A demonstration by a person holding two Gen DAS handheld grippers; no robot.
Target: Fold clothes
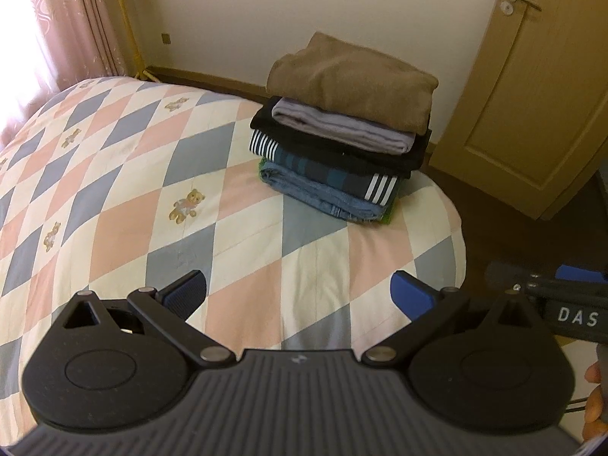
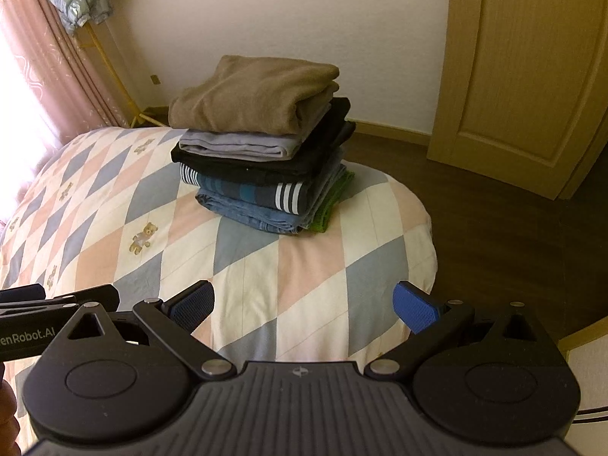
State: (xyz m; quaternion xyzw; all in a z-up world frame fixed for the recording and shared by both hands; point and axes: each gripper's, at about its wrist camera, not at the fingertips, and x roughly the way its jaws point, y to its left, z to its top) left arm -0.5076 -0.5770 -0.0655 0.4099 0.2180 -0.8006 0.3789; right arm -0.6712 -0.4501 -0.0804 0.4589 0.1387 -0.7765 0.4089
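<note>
The bed [image 1: 114, 174], under a quilt of pink, grey and cream diamonds with small teddy bears, fills most of both views and serves as the folding surface. Its broad middle lies bare, so there is plenty of flat room to spread a garment. Its rounded far corner falls away to dark wood floor [image 2: 494, 235], with a closed door [image 2: 524, 87] beyond. A pink curtain [image 1: 64, 26] hangs at the window side.

Near that far corner sits the stack of folded clothes [image 1: 342, 140]: a brown piece on top, then lilac-grey, black, a striped dark one, denim, and a sliver of green at the bottom. It probably stands there to keep finished items clear of the working area. The upper layers overhang a little toward the door side, and the pile is fairly close to the mattress edge, so a nudge from the near side could tip it floorward.

No unfolded garment shows in either view; judging from this, the folding may be done or a next item lies out of sight.

The left gripper [image 1: 300, 296] and the right gripper [image 2: 304, 306] hover side by side above the near part of the quilt, well apart from the stack. On each the blue fingers [image 1: 412, 296] are spread wide with nothing between them.
</note>
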